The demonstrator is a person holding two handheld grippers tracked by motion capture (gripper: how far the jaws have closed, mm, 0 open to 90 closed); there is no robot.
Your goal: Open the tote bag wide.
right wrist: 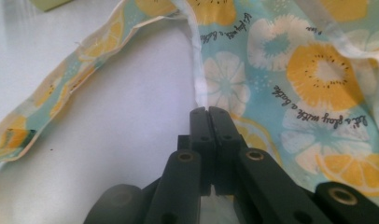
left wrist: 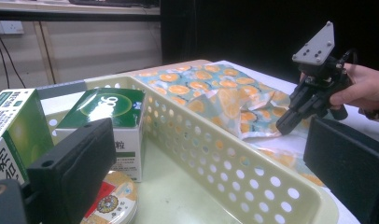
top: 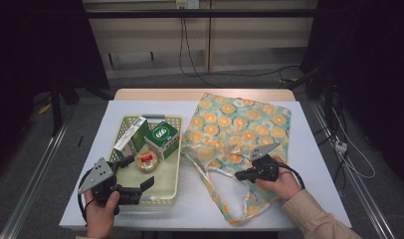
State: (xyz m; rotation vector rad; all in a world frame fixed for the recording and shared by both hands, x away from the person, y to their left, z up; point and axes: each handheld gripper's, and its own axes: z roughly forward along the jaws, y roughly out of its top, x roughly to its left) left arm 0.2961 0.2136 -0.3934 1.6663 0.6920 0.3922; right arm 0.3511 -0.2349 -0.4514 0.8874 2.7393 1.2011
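A tote bag (top: pixel 240 124) printed with orange slices lies flat on the right half of the white table (top: pixel 309 164). My right gripper (top: pixel 238 175) is shut, its tips (right wrist: pixel 208 112) at the bag's white hem (right wrist: pixel 197 70); I cannot tell whether fabric is pinched. The bag's strap (right wrist: pixel 75 79) curves off to the side. My left gripper (top: pixel 136 173) is open and straddles the near right wall of a pale yellow basket (top: pixel 179 164). One jaw is inside the basket and the other outside, as the left gripper view (left wrist: pixel 211 158) shows.
The basket (left wrist: pixel 215 154) holds a green box (top: pixel 161 139), a white-and-green box (top: pixel 131 134) and a round tin (top: pixel 147 160). A loop of the bag's handle (top: pixel 215 194) lies toward the table's front edge. A person's hand (left wrist: pixel 365 88) holds the right gripper (left wrist: pixel 282 129).
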